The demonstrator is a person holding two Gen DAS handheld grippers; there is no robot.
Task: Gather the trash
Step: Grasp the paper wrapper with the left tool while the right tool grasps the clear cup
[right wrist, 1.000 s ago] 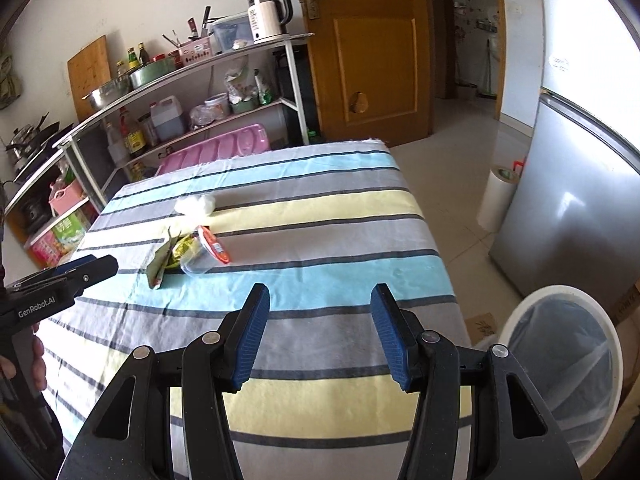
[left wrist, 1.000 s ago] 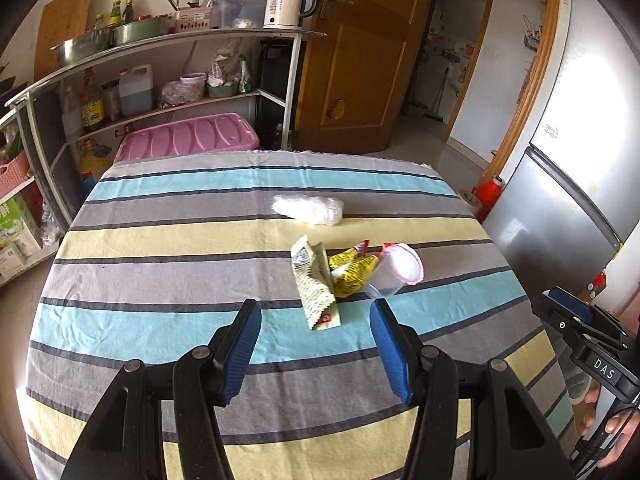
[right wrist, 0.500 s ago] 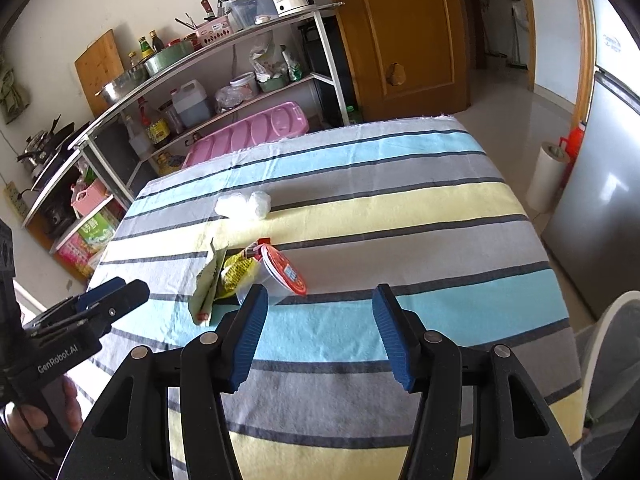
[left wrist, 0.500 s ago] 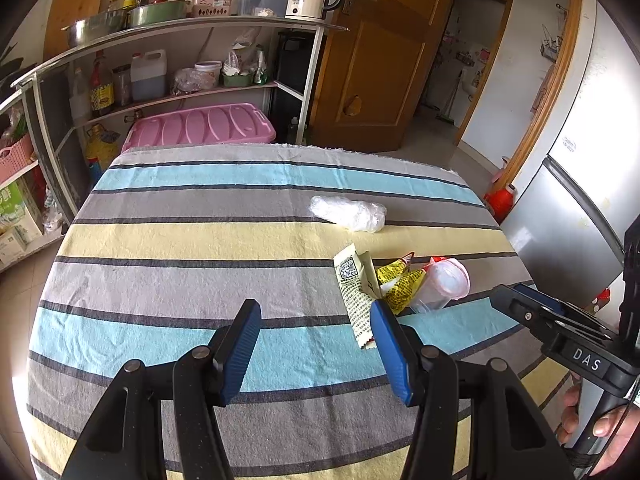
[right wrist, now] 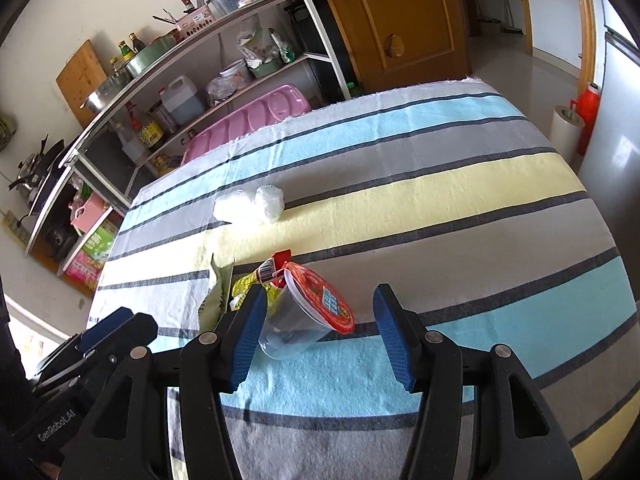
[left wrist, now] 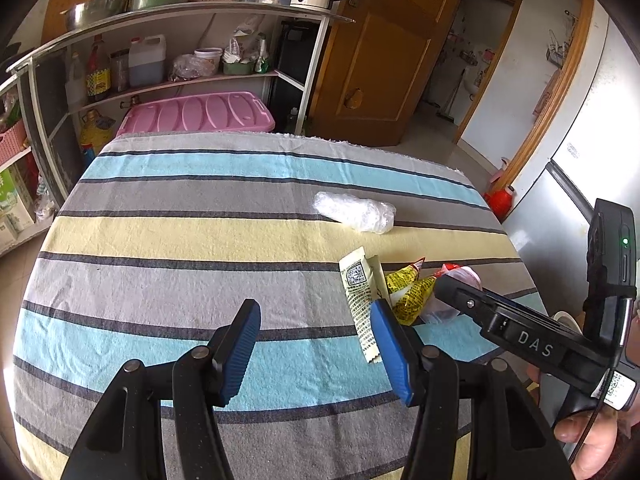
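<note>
Trash lies on the striped tablecloth [left wrist: 168, 240]. A clear plastic cup [right wrist: 288, 332] with a red lid [right wrist: 320, 300] lies on its side. It sits between the fingers of my open right gripper [right wrist: 320, 334], close to the left pad, and neither pad presses on it. Beside it are a yellow wrapper [right wrist: 248, 280] and a pale wrapper [left wrist: 360, 300] with a printed code. A crumpled clear plastic wad [left wrist: 354, 212] lies farther back. My left gripper [left wrist: 316, 346] is open and empty, its right pad just short of the pale wrapper. The right gripper [left wrist: 520, 332] partly hides the cup in the left wrist view.
Behind the table stand a metal shelf [left wrist: 180, 16] with bottles, bowls and a kettle, a pink bin lid [left wrist: 196, 114] and a wooden door [left wrist: 384, 52]. A fridge [left wrist: 580, 184] and a red container [left wrist: 500, 200] are at the right. A person's fingers [left wrist: 588, 440] hold the right gripper's handle.
The right gripper has come down and leftward to the cup, which now lies between its fingers. The left gripper has sunk a little and drifted left, so the wrappers now lie by its right pad.
</note>
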